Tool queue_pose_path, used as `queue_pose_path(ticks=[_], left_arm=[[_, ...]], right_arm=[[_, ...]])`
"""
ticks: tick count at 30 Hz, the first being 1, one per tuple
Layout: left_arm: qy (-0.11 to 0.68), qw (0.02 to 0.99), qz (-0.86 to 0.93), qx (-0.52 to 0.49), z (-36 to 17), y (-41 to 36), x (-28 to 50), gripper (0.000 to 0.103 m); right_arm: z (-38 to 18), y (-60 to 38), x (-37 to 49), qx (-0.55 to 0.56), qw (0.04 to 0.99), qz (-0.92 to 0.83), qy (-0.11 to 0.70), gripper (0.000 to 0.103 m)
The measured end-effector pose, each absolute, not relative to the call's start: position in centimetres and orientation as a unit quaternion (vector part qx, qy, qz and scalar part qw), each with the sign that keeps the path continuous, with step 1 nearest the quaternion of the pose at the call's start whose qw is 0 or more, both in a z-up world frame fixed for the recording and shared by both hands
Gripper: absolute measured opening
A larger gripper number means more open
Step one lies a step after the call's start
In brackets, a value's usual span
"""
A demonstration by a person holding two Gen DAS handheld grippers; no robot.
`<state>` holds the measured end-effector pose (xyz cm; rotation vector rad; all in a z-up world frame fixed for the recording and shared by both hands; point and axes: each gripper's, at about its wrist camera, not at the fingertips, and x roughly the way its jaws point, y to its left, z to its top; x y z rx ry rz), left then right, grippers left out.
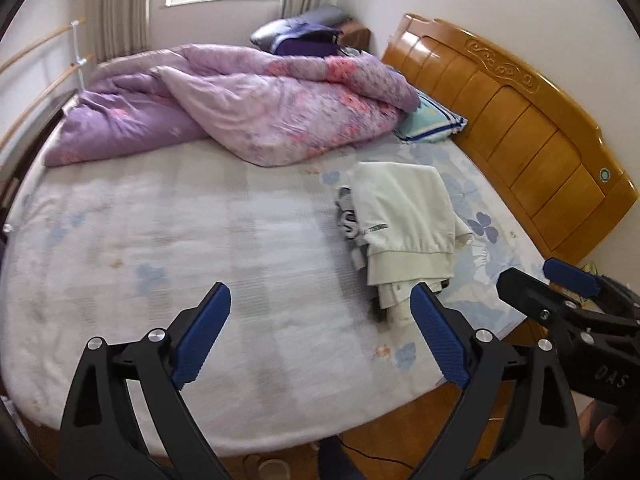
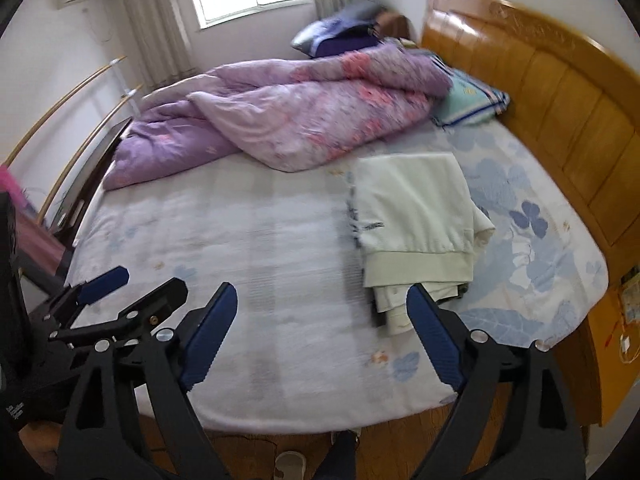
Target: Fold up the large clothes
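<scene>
A folded cream sweatshirt (image 1: 404,216) lies on top of a small stack of folded clothes on the right side of the bed (image 1: 200,240); it also shows in the right wrist view (image 2: 412,216). A grey garment (image 1: 348,220) sticks out under its left edge. My left gripper (image 1: 320,300) is open and empty, held above the bed's near edge, short of the stack. My right gripper (image 2: 322,300) is open and empty too, beside the left one. Each gripper shows in the other's view, the right one (image 1: 560,280) and the left one (image 2: 132,280).
A crumpled purple floral duvet (image 1: 240,108) fills the far side of the bed. A teal pillow (image 1: 432,120) lies by the wooden headboard (image 1: 520,128). Dark bags (image 1: 308,32) sit in the far corner under the window. Slippers (image 2: 288,464) lie on the wooden floor.
</scene>
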<state>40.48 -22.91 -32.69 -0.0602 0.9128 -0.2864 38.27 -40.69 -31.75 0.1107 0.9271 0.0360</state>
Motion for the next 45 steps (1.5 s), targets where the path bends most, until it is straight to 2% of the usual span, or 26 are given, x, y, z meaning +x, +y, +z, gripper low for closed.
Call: queue_pose_path(ticks=[7,18,45], left_arm=[[0.397,0.908,-0.129,-0.033,-25.3,-18.1,33.6,0.092],[0.357,0.928,-0.103,-0.019,-16.5,-16.5,26.9,0.092],[0.369,0.929,0.031,-0.012,-12.8,-23.8,11.5,0.093]], right_arm=[[-25.3,-35.8,32.3,0.028,0.909,0.033,0.415,0.087],[-18.4,-34.4,27.0,0.015,0.922,0.048,0.385,0.093],[-15.6,-40.3,15.5,0.002,0.919,0.139,0.368,0.095]])
